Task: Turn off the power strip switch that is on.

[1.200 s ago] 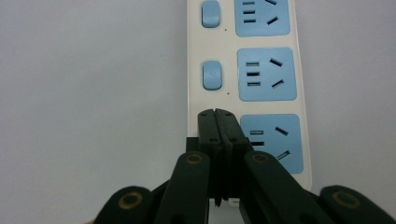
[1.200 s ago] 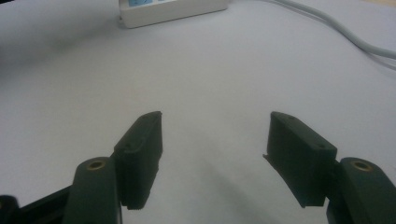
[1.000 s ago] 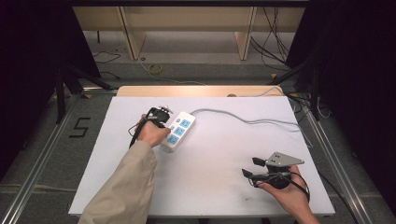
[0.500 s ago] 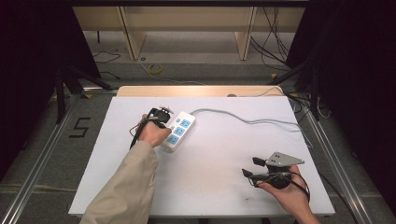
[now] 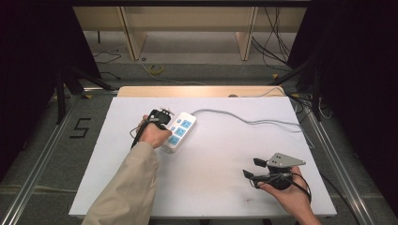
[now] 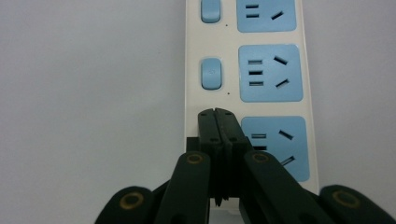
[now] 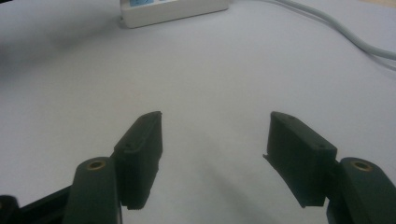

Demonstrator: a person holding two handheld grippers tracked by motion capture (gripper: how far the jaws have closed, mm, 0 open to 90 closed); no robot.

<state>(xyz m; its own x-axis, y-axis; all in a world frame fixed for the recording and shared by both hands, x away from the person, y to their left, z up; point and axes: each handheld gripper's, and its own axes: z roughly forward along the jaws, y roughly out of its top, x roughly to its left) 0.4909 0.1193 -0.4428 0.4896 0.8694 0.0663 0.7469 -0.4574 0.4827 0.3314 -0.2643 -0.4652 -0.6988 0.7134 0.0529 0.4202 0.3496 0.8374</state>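
Nothing had shifted since the earlier frame: left hand-held gripper (image 6: 218,112), jaws pressed together, tip on the power strip (image 6: 252,70) (its nearest switch, at 12 o'clock of the tip, likely mid-press), right hand-held gripper (image 7: 215,140) spread idle.

White table (image 5: 211,187), white power strip (image 5: 180,131) with blue sockets lying on it, grey cable (image 5: 253,123) trailing right.

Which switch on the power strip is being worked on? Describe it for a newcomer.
On the white table lies a white power strip with blue sockets and blue switches. It is the switch at the strip's near end, under the shut left tool; the others sit uncovered.
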